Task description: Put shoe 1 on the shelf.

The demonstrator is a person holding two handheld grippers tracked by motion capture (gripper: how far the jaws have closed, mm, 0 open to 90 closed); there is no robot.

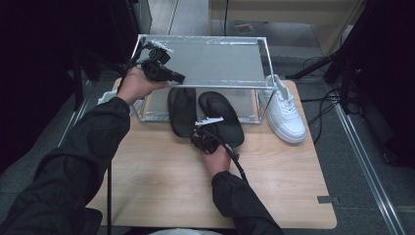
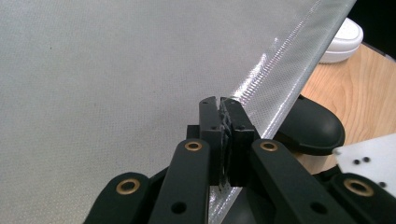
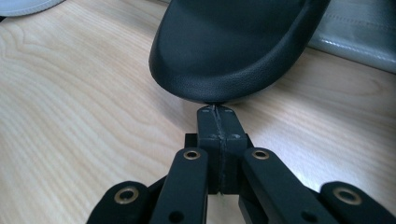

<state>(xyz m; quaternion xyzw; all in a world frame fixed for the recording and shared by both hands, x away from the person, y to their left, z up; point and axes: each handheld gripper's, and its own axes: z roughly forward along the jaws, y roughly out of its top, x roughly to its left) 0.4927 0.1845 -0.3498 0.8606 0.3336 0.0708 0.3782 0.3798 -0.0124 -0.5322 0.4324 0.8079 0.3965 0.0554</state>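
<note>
Black slipper lay half under rack, heel outward | right tool closed, tip touching heel | left tool closed at rack edge | risk: tip slips, slipper skews.

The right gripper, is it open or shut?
Shut. In its own view the right gripper has both black jaws pressed flat together, tips at the heel of a black slipper.
</note>
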